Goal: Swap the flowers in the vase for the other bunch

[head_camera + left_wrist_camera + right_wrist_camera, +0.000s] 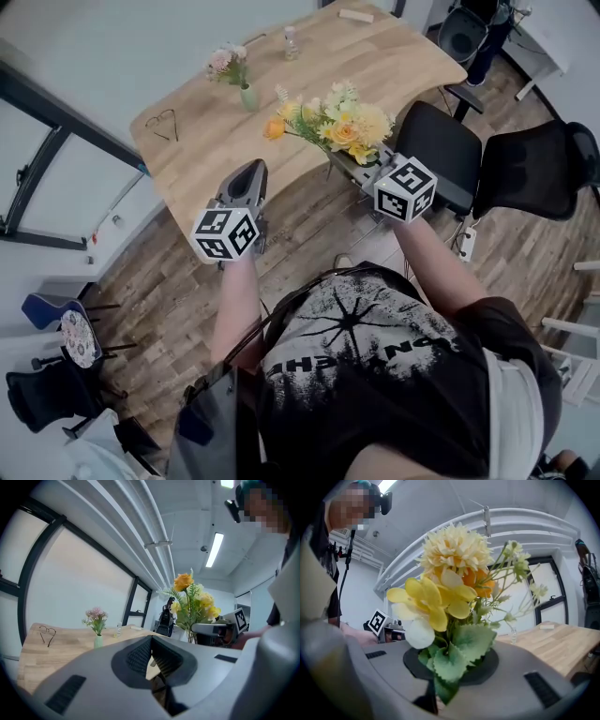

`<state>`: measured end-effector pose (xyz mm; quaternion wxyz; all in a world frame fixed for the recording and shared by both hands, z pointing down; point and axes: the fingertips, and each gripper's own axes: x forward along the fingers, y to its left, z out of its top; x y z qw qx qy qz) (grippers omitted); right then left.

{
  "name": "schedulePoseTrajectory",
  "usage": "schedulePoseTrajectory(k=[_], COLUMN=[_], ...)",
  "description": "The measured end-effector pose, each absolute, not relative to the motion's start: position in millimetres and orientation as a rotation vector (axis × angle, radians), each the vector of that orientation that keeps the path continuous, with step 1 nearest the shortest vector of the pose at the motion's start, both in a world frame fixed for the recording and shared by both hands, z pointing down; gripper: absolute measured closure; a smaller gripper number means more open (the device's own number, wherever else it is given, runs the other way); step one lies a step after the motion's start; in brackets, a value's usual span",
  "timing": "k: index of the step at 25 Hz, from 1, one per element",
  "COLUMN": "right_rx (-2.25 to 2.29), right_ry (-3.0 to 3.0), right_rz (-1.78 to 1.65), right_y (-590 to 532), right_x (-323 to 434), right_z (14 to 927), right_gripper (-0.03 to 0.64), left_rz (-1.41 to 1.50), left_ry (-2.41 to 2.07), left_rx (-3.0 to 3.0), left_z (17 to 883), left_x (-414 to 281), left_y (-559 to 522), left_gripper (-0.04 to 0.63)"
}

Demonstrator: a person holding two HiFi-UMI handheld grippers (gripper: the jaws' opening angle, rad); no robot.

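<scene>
The right gripper (361, 172) grasps the yellow flowers (339, 122) by their stems; the left gripper (246, 183) has its fingers (138, 657) clenched on nothing.

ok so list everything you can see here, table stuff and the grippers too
wooden table: one, light wood, ahead of the person
small ceramic vase: one, pale green, upright on the table
pink flower bunch: one, pink, in the vase
yellow and orange flower bunch: one, held at the table's right edge
wire-rimmed glasses: one pair, dark, table's left end
small clear bottle: one, clear, table's far side
office chairs: at least two, black, right of the table
left gripper: one, grey, shut, empty
right gripper: one, grey, shut on the yellow and orange flower bunch's stems
</scene>
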<state>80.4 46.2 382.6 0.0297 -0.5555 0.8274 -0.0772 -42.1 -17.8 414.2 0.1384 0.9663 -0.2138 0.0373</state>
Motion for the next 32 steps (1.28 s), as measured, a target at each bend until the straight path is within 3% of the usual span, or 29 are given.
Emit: schedulePoseTrajectory(k=[16, 32], right_rx=[-1.628, -1.55], right_ry=[2.668, 2.7], right_rz=[-0.257, -0.26], right_y=[25, -22], right_x=[142, 147], right_z=[410, 412], right_gripper=[0.546, 0.545], left_rz=[0.13, 0.213], left_ry=[-0.753, -0.841], left_rx=[2.752, 2.778], left_z=[437, 440], left_x=[18, 13], left_y=[-40, -69], left_gripper=[0.581, 0.581])
